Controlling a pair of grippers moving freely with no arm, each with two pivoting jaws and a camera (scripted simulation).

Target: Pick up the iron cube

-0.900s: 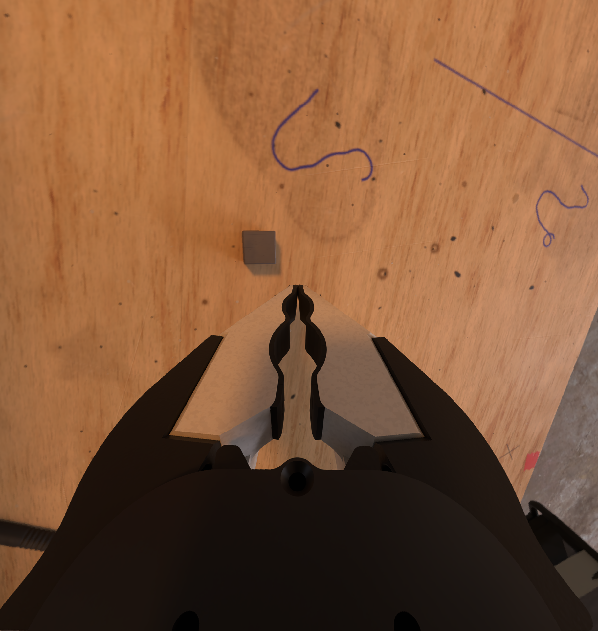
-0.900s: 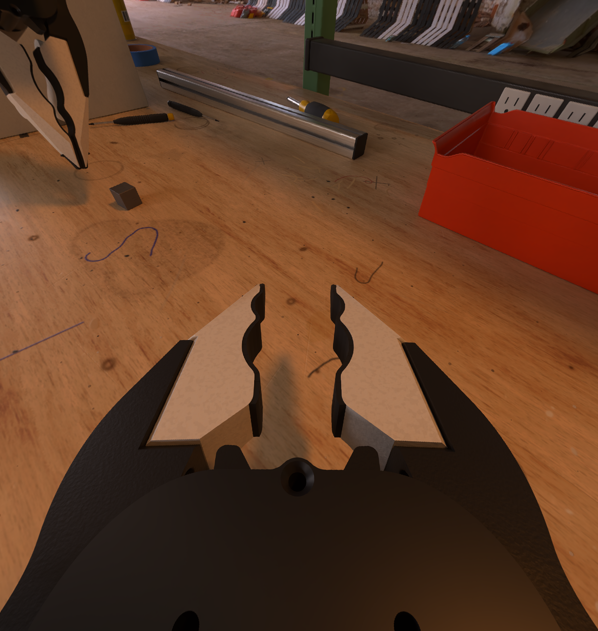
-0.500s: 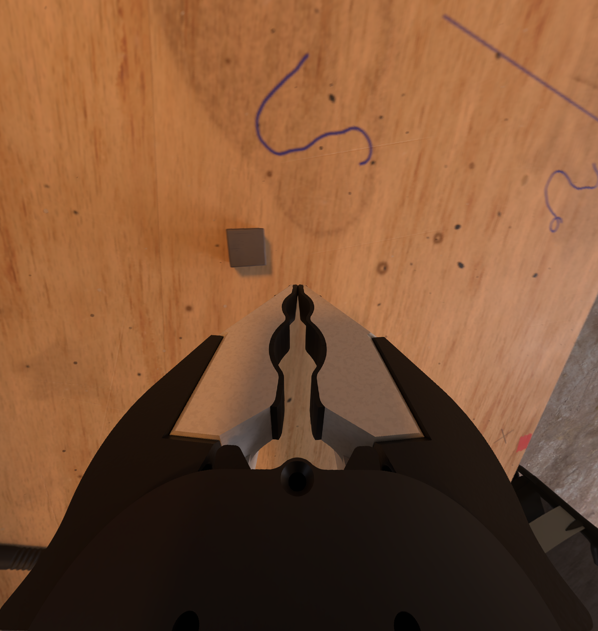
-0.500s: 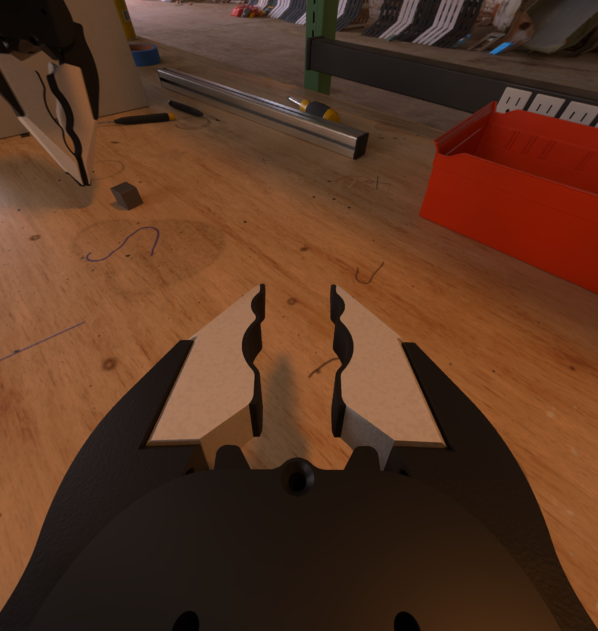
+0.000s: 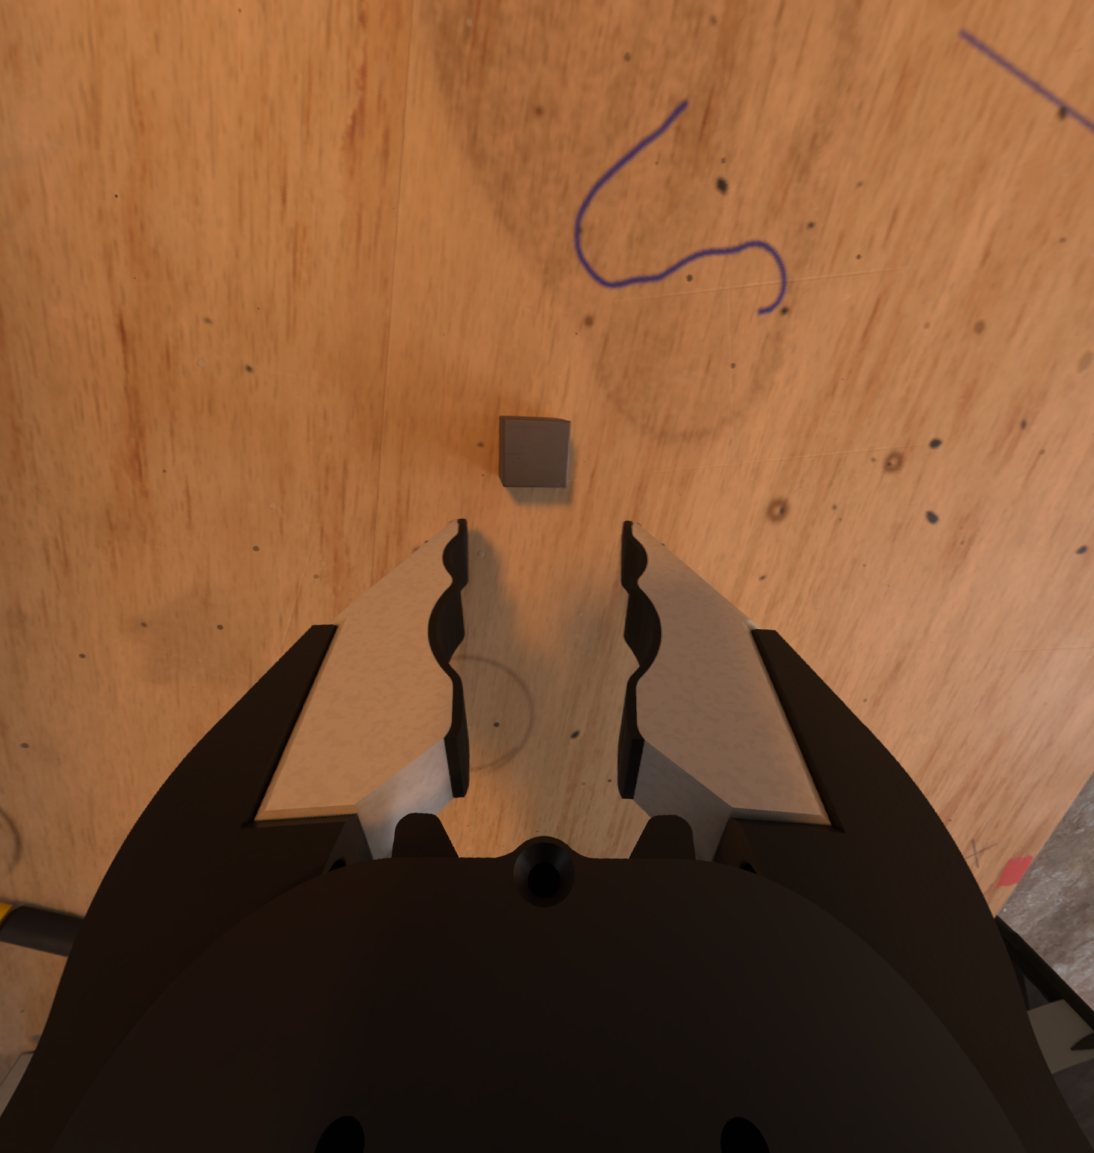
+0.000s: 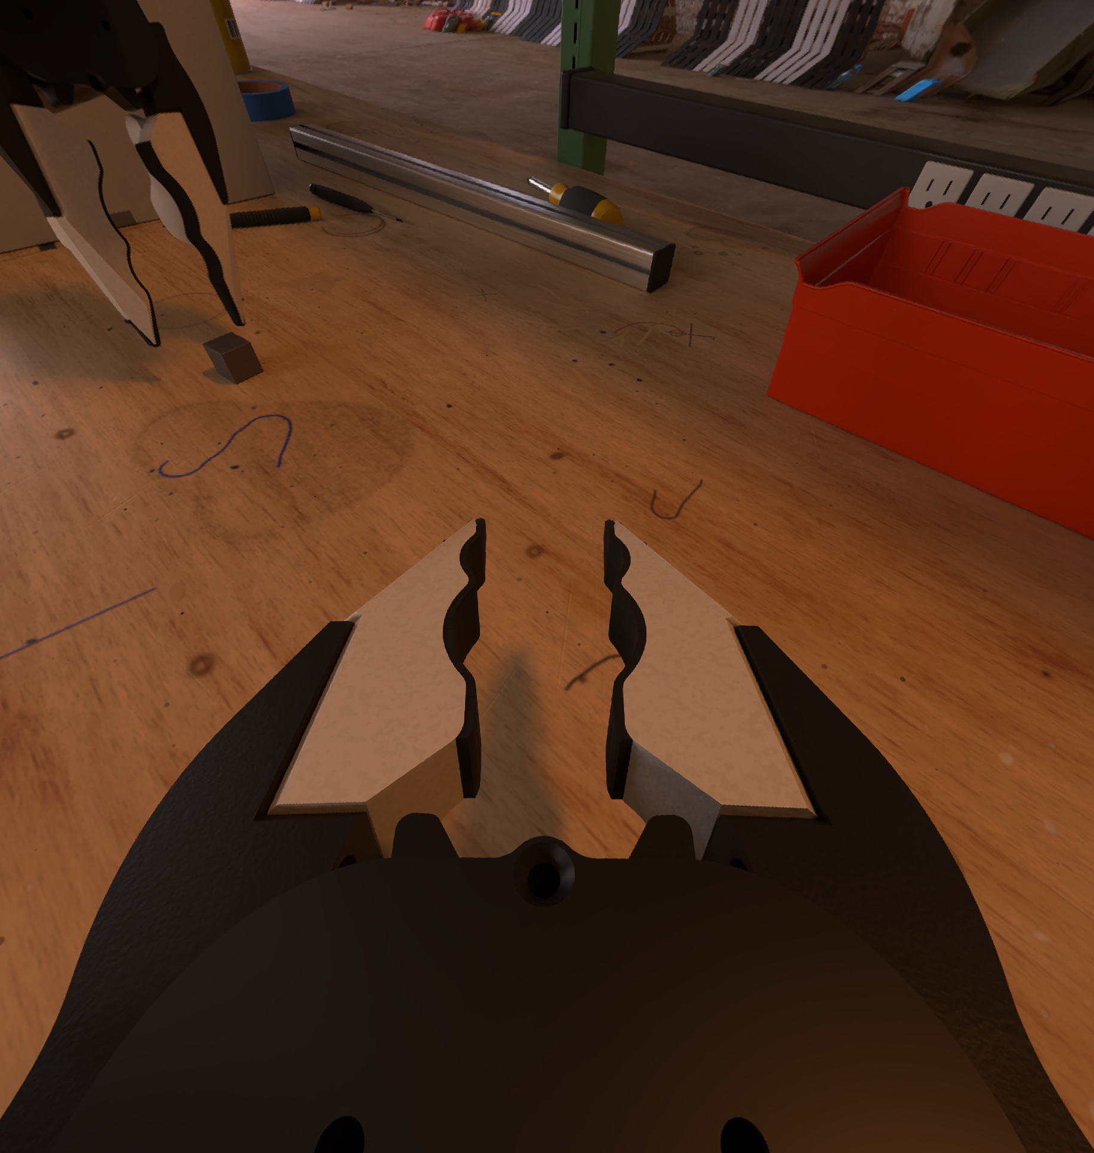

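Observation:
The iron cube (image 5: 533, 451) is a small dark grey block lying on the wooden table. In the left wrist view it sits just ahead of my left gripper (image 5: 544, 527), in line with the gap between the tips. The left gripper is open and empty, pointing down at the table. In the right wrist view the cube (image 6: 233, 356) lies at the far left, with the left gripper (image 6: 196, 330) hovering just above and behind it. My right gripper (image 6: 544, 527) is open and empty, low over the table, far from the cube.
A red bin (image 6: 975, 349) stands at the right. A metal bar (image 6: 482, 203) lies at the back with screwdrivers (image 6: 276, 216) and a blue tape roll (image 6: 266, 98) near it. A cardboard box (image 6: 7, 212) stands at the far left. The table edge (image 5: 1056, 805) runs at the lower right.
My left gripper has opened from shut and shifted so the cube now lies in line with its gap. The right gripper has not moved.

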